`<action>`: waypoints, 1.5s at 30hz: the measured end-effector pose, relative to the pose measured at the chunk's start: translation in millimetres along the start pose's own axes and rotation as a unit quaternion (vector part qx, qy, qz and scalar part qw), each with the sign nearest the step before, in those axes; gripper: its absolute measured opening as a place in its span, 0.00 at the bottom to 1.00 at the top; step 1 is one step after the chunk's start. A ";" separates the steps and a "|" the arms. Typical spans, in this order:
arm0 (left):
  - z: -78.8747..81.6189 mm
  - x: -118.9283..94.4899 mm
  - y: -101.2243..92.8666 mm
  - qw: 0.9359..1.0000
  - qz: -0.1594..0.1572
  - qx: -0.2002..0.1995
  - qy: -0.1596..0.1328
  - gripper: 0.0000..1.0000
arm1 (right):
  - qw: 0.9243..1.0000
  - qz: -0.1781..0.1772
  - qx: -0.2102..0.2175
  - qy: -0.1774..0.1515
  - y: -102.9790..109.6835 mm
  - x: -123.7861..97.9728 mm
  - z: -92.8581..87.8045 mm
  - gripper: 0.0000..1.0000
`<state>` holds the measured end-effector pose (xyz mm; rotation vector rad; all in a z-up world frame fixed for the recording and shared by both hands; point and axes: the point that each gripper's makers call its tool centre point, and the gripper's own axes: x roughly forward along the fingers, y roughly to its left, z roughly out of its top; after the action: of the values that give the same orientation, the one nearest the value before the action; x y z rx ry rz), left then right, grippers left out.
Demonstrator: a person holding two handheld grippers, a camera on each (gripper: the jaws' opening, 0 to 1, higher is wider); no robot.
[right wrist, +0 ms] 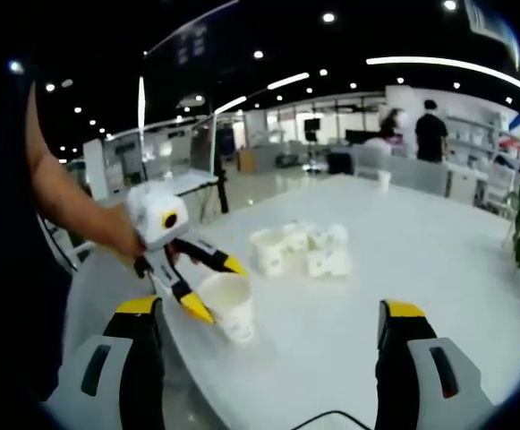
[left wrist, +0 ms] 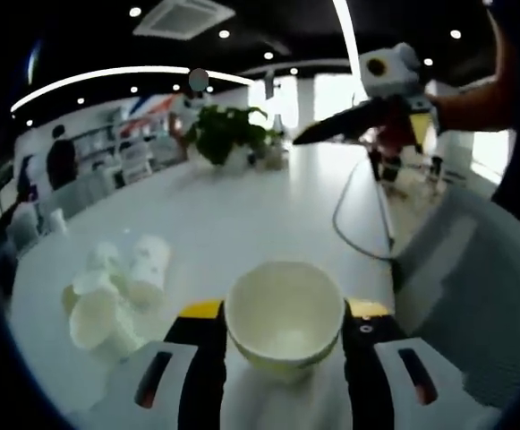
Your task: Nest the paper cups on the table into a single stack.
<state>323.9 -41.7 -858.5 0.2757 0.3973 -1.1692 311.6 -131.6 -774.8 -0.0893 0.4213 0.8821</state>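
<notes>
On the white table (right wrist: 439, 260) a loose cluster of paper cups (right wrist: 300, 249) lies tumbled together, some on their sides, well apart from the potted plant (left wrist: 225, 133) at the far end. Nearer the edge, the left gripper (right wrist: 213, 285) has its jaws closed around a single cup (left wrist: 285, 321), holding it by the sides with the open mouth facing the left gripper view. Off to the side, the right gripper (left wrist: 306, 136) hangs above the table with nothing in it, jaws spread wide in the right gripper view. Its cable (left wrist: 353, 224) trails across the tabletop.
</notes>
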 end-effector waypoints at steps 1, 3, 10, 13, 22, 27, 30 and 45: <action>2.0 -0.3 0.3 1.000 -0.001 -0.003 -0.003 0.52 | 1.000 0.000 0.000 0.000 0.0 0.0 0.2 0.98; 5.0 -0.1 2.7 1.000 0.002 -0.009 -0.005 0.62 | 1.000 0.000 0.001 0.000 0.1 0.1 0.2 0.98; 18.9 -3.5 14.2 0.999 0.017 -0.030 -0.021 0.84 | 1.000 0.000 0.003 -0.002 -1.1 1.8 0.6 0.99; 24.6 -8.7 19.5 0.998 0.024 -0.042 -0.026 0.90 | 1.000 -0.003 0.002 -0.005 -2.4 2.1 2.4 0.99; 39.9 -35.0 46.6 0.995 0.060 -0.061 -0.051 0.98 | 1.000 -0.013 0.000 -0.016 -10.6 3.4 9.4 0.99; 37.6 -55.3 60.9 0.993 0.086 -0.063 -0.058 0.98 | 1.000 -0.014 0.000 -0.016 -14.0 3.8 9.3 0.99; 33.8 -66.1 67.4 0.991 0.101 -0.068 -0.056 0.98 | 1.000 -0.016 -0.001 -0.016 -15.3 3.3 9.3 0.99; 3.4 -105.1 81.2 0.986 0.149 -0.074 -0.028 0.98 | 1.000 -0.010 -0.010 -0.015 -24.2 7.6 1.3 1.00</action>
<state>364.8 74.5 -808.7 0.1648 0.3768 -0.8484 334.8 -141.3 -778.9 -0.0979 0.3832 0.8671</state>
